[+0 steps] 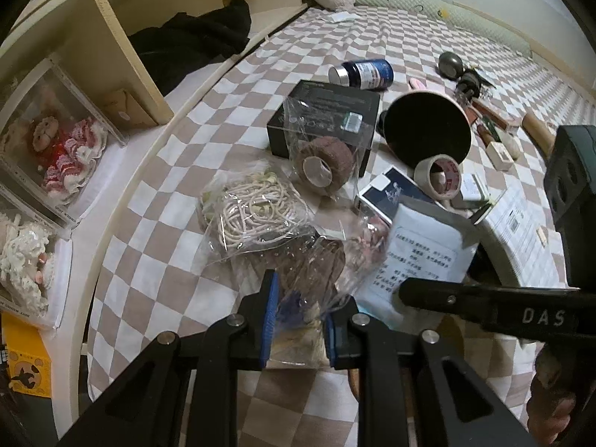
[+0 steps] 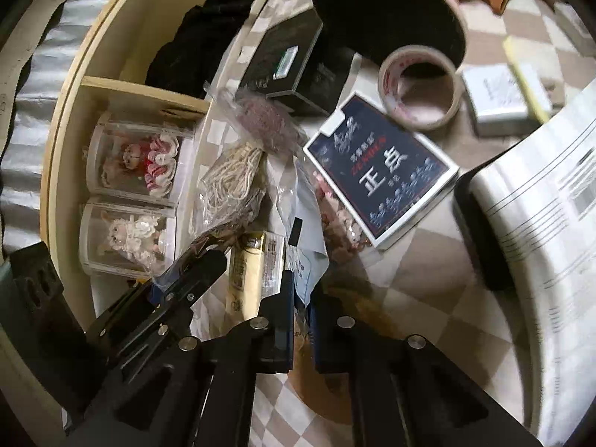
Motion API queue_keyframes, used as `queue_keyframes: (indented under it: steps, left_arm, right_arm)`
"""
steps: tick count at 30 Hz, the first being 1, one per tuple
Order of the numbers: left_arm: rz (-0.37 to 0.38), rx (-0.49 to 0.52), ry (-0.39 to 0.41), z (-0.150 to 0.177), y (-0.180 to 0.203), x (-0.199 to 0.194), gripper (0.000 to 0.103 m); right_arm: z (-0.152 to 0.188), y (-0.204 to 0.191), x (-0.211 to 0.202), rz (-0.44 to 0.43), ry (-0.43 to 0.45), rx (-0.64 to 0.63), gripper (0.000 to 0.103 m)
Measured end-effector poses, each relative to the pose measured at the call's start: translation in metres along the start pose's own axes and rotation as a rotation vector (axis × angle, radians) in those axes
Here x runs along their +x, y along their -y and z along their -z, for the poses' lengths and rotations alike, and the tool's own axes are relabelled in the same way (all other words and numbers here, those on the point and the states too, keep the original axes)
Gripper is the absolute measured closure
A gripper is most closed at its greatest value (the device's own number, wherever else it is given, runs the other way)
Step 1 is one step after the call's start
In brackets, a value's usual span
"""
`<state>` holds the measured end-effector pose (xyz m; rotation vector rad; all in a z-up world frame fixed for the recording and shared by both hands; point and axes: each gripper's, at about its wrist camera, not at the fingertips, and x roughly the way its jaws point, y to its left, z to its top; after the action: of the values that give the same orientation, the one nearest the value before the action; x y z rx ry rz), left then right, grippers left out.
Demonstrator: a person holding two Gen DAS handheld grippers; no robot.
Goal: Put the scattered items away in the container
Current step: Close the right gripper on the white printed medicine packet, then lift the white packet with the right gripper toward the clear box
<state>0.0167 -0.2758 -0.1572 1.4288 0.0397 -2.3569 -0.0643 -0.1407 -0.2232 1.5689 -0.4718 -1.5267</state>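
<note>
Both grippers grip: left gripper (image 1: 298, 320) holds clear bag (image 1: 309, 279), right gripper (image 2: 301, 320) pinches paper packet (image 2: 307, 260); lift slowly together at frame bottom.

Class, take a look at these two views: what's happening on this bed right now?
A person is tidying clutter off a checked bedsheet with two handheld grippers. The left gripper is clamped on a clear plastic bag of small items. The right gripper has closed on a white printed paper packet beside it. A tape roll, a dark blue card box and a black box lie loose.
</note>
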Motion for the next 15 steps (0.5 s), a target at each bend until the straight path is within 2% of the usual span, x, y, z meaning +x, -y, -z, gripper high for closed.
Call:
queue_keyframes:
  steps: [7, 15]
  left_arm:
    - [0.005, -0.014, 0.032, -0.002, 0.001, -0.019, 0.086]
    - [0.047, -0.006, 0.081, -0.002, 0.015, -0.052, 0.090]
  right_arm:
    - [0.002, -0.002, -0.028, 0.025, 0.038, -0.008, 0.096]
    - [0.012, -0.014, -0.063, 0.064, 0.084, -0.046, 0.096]
